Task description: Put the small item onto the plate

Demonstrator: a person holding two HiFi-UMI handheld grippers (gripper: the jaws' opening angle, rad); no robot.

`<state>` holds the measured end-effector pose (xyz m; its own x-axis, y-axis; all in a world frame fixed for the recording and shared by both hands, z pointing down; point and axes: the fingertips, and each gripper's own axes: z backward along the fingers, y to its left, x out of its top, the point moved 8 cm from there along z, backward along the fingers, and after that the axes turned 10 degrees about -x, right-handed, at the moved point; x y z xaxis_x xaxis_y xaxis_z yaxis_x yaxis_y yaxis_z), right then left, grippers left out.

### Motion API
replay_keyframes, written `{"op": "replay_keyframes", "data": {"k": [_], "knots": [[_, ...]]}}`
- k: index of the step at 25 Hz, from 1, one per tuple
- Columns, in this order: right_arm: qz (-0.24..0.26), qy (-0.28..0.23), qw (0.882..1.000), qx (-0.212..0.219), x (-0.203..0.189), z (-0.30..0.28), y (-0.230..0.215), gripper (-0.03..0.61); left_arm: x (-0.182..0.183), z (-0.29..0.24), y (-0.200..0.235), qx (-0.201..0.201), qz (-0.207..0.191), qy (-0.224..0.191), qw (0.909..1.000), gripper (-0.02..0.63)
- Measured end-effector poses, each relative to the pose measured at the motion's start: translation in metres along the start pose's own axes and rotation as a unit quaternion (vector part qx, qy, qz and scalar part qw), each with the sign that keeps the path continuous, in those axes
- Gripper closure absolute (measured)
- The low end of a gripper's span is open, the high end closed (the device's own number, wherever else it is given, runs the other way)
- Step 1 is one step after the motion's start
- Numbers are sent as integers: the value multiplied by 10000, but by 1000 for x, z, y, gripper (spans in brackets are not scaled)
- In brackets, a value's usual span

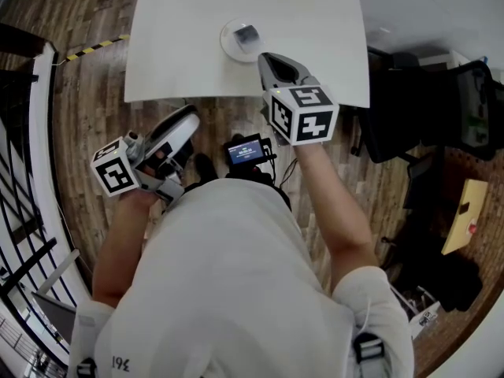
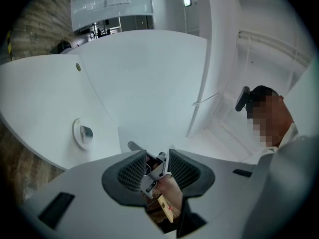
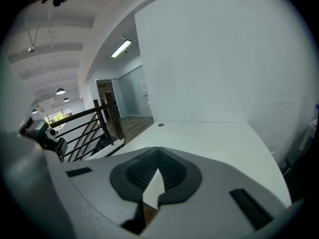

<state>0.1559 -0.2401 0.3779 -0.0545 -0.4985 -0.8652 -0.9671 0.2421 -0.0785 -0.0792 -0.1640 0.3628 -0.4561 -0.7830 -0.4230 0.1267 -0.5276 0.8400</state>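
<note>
The item [image 1: 246, 33] on the plate [image 1: 230, 47] is too small to identify. The right gripper [image 1: 264, 57] tilts down nearby, jaws pressed together, empty. The left gripper [image 1: 191, 117] is roughly level, jaws slightly apart.

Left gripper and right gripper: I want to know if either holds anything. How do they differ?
The left gripper has its jaws apart; the right gripper has them shut tip to tip. The left gripper hangs over the floor off the table; the right gripper reaches over it, near the plate. Both are empty.
</note>
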Motion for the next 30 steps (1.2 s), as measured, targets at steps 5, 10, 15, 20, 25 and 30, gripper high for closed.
{"op": "replay_keyframes", "data": {"k": [5, 10, 15, 20, 25, 30], "knots": [[-195, -152, 9995, 193, 7, 22, 12, 577, 0, -1, -14, -208, -35, -21, 9998, 477], [-440, -238, 9980, 385, 13, 41, 19, 577, 2, -1, -23, -295, -32, -106, 9995, 478], [-770, -369, 9948, 563, 20, 62, 26, 577, 5, 3, -35, -361, -151, -184, 9991, 478], [-884, -567, 9919, 710, 32, 77, 34, 577, 10, 10, -48, -465, -218, -308, 9982, 477], [-780, -724, 9908, 842, 42, 90, 44, 577, 12, 13, -62, -608, -263, -347, 9972, 477], [-1065, -861, 9841, 1127, 50, 102, 52, 577, 12, 12, -76, -816, -266, -327, 9958, 479]]}}
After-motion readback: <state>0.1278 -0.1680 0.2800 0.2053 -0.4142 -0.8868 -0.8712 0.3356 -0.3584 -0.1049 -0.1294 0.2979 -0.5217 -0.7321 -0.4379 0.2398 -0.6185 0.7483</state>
